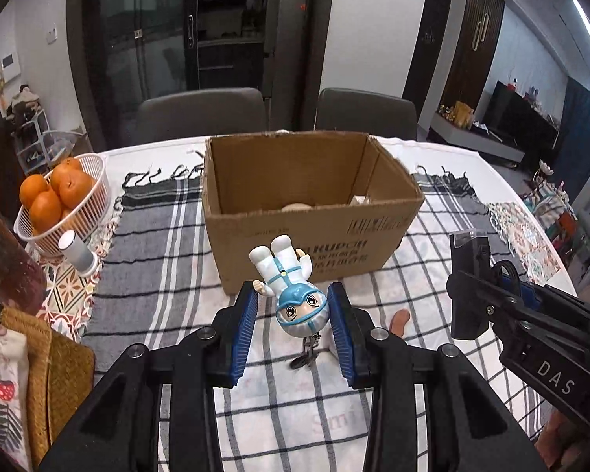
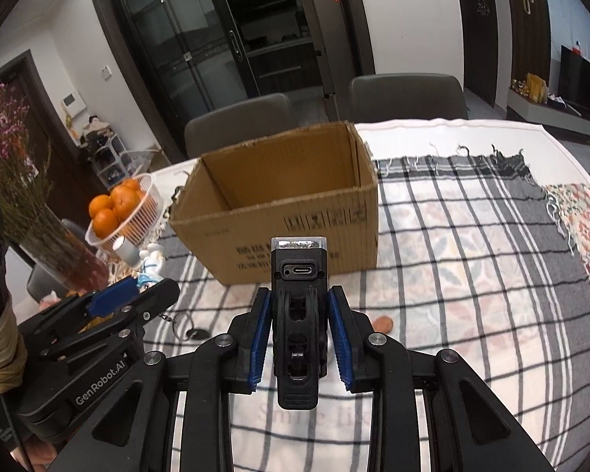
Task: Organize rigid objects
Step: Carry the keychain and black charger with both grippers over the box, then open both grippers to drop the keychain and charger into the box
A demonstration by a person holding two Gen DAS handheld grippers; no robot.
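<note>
You held both loads in front of the cardboard box (image 1: 314,212), presumably because each was meant to go in it. Nearest, your left gripper (image 1: 293,314) had its jaws closed on the head of the figurine keychain (image 1: 291,287), which hung upside down with its feet toward the box, so the ring and chain (image 1: 305,352) dangled clear of the checked cloth (image 1: 157,244). Your right gripper (image 2: 299,322) pinched a black clip-on light (image 2: 298,314) by its sides, charging port facing the camera, upright and off the bench. The box stood open-topped mid-bench, with something pale already lying inside. Toward the bench's far left edge sat a white basket (image 1: 98,181) of oranges (image 1: 51,192), apparently not part of the sorting.
</note>
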